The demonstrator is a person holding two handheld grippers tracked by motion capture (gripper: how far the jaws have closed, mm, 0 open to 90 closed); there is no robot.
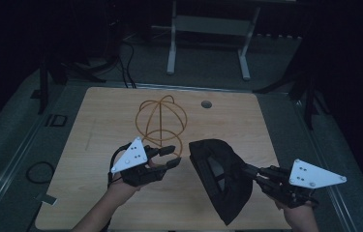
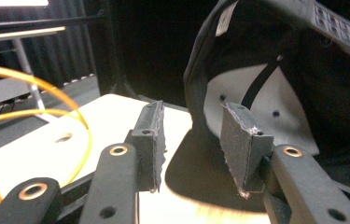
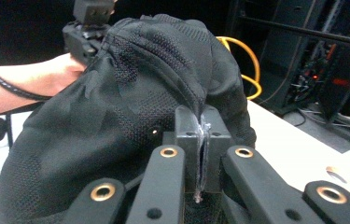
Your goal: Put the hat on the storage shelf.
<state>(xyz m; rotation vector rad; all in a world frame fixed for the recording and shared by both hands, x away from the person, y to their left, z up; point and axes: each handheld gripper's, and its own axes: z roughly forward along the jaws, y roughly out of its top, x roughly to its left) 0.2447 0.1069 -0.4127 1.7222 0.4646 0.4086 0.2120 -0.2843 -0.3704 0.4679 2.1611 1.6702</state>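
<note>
High view, wire stand [image 1: 162, 121] behind black cap [image 1: 218, 176], left claw [image 1: 174, 157] beside

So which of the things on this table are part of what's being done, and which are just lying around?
In use:
black cap, pinched by the right gripper
left gripper, open beside the cap
wire hat stand, probably

Lying about:
cable loop on the floor
white frame behind the table

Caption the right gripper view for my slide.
Right gripper shut on the black cap, orange wire stand behind.
</note>
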